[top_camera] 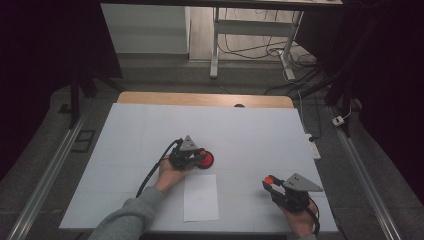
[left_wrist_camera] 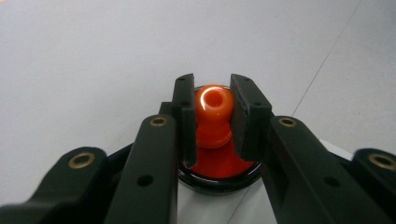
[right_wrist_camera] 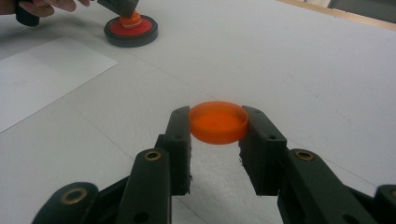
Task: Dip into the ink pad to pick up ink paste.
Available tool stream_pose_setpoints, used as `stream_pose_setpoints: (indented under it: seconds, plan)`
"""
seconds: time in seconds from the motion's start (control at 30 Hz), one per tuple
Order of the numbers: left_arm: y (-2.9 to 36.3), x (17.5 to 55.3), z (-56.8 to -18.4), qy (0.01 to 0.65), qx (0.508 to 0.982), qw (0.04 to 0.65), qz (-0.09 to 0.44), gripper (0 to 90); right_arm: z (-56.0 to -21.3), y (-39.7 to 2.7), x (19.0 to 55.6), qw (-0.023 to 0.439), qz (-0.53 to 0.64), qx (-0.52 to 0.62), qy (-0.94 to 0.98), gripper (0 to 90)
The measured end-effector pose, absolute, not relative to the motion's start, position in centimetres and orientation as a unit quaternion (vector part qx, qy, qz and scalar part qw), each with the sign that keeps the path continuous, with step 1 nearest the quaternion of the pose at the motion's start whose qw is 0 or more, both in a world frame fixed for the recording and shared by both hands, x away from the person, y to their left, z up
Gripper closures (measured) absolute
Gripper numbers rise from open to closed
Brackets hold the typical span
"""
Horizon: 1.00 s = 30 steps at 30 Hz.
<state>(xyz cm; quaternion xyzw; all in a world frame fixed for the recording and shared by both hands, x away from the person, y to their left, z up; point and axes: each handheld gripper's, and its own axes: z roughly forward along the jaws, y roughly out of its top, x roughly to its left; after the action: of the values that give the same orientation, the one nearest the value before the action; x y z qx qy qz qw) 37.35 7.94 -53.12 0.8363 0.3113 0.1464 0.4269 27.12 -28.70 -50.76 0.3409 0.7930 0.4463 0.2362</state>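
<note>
Fingers on your left gripper (left_wrist_camera: pixel 212 112) are clamped tight on the orange knob (left_wrist_camera: pixel 213 105) of that red stamp thing, pads pressing it from both sides, while its black-rimmed round base (left_wrist_camera: pixel 219 179) sits flat on the white worktop (top_camera: pixel 150 135). From the high view the stamp (top_camera: pixel 205 159) sits near the middle of the worktop, at about 3 o'clock from your left hand (top_camera: pixel 170 175) and just past the far edge of the white paper sheet (top_camera: pixel 201 197). Your right gripper (right_wrist_camera: pixel 218 123) has its fingers clamped on the rim of a shallow orange cap (right_wrist_camera: pixel 218 122), open side up. Overhead, that cap (top_camera: pixel 269 179) is over by the 4 o'clock corner, well apart from the stamp, with your right hand (top_camera: pixel 298 217) down at the near edge.
</note>
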Motion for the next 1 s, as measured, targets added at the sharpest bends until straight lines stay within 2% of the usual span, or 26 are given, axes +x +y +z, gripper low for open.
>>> stream_pose_setpoints:
  seconds: [0.4, 0.53, 0.7, 1.0]
  plan:
    - [8.2, 37.4, -52.9, 0.310, 0.834, 0.433, 0.141, 72.5, -50.9, -28.7, 27.3, 0.235, 0.443, 0.342, 0.795, 64.6]
    - [8.8, 37.2, -51.9, 0.321, 0.809, 0.470, 0.145, 72.5, -50.8, -28.7, 27.2, 0.237, 0.442, 0.340, 0.796, 64.6]
    - [9.4, 36.8, -50.6, 0.321, 0.799, 0.488, 0.142, 72.5, -50.8, -28.8, 27.2, 0.236, 0.443, 0.340, 0.795, 64.6]
    - [9.6, 36.3, -49.4, 0.304, 0.803, 0.497, 0.127, 72.4, -50.8, -28.7, 27.2, 0.237, 0.443, 0.338, 0.796, 64.6]
